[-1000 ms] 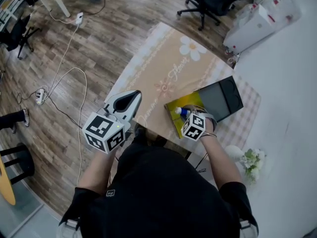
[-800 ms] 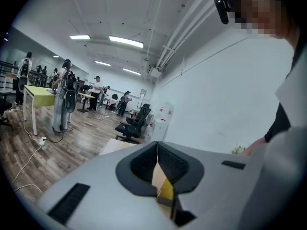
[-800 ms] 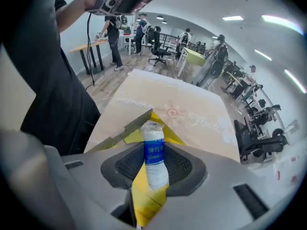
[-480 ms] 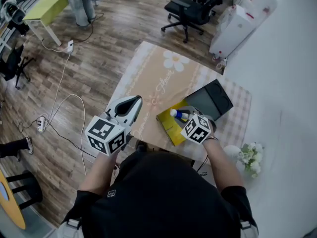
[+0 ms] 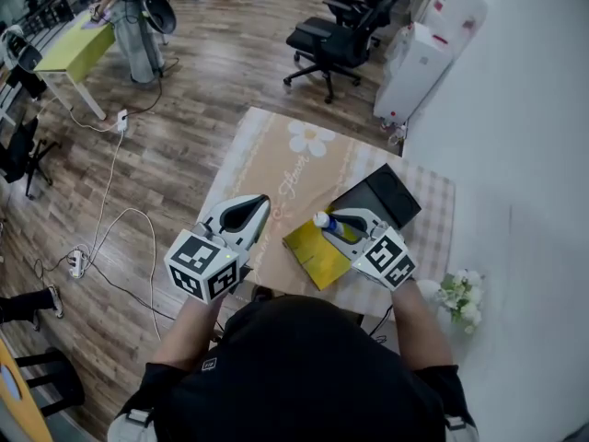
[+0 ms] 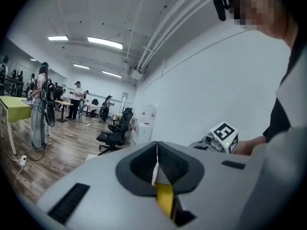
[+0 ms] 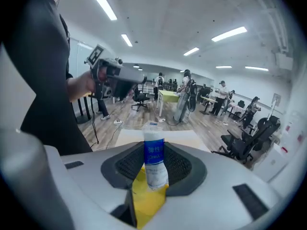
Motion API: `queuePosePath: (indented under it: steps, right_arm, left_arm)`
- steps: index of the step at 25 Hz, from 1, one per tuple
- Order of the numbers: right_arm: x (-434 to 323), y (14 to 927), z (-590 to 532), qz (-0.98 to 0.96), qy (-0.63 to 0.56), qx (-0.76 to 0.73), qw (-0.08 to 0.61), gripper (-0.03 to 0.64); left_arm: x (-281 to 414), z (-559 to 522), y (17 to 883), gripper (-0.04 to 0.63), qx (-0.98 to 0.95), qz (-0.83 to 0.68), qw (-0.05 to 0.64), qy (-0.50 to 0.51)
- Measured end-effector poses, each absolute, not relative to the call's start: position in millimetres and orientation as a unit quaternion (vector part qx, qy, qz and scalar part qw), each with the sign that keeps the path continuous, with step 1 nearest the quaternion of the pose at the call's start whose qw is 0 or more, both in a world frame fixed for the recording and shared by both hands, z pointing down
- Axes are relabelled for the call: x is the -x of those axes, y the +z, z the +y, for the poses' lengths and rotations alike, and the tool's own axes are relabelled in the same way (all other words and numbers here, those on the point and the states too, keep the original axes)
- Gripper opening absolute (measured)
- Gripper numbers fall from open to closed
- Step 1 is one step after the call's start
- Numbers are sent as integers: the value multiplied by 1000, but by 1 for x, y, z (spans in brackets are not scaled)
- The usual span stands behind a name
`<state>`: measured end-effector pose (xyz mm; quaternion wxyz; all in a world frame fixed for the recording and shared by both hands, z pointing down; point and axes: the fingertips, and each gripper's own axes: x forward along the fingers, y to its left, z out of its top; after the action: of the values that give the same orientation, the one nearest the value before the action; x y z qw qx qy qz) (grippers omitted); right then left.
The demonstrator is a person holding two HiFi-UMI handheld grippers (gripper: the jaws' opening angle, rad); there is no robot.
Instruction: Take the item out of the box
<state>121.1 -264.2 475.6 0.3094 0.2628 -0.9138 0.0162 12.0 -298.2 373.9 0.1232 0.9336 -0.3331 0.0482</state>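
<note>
Jaws of the right gripper (image 7: 154,152) clamped on a blue-labelled white bottle (image 7: 154,169), over the yellow box (image 5: 311,258) at the tabletop's (image 5: 293,168) near edge, left gripper (image 6: 156,158) jaws pressed together, empty.

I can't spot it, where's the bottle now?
In the right gripper view, the bottle sits between the right gripper's jaws; the head view shows it over the yellow box.
</note>
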Motion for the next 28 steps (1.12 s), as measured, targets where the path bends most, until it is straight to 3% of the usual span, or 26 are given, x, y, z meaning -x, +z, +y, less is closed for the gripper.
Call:
queuePosePath:
  steps: [5,11,14,19,28]
  right_arm:
    - [-126,414,-262,-937,17,-288,196,132]
    - [-138,348,-253,-945,62,-322,-10,130]
    - [-144,330,-249,-939,67,-330,-65,129]
    - [-141,316,-240,-939,67,-317,-113,127]
    - [-145,326,-241,-936,66,-326,-112,124]
  left_arm:
    - [-29,-294,363,15,-941,-318,93,61]
    - [-53,-280,342,15,-953,-290,68,51]
    - [-60,-275,336,15,-956,-283,62,46]
    - [-61,-277,336,15,-954,-290,64,46]
    - [-55,-280,340,15,-949,-305,71,46]
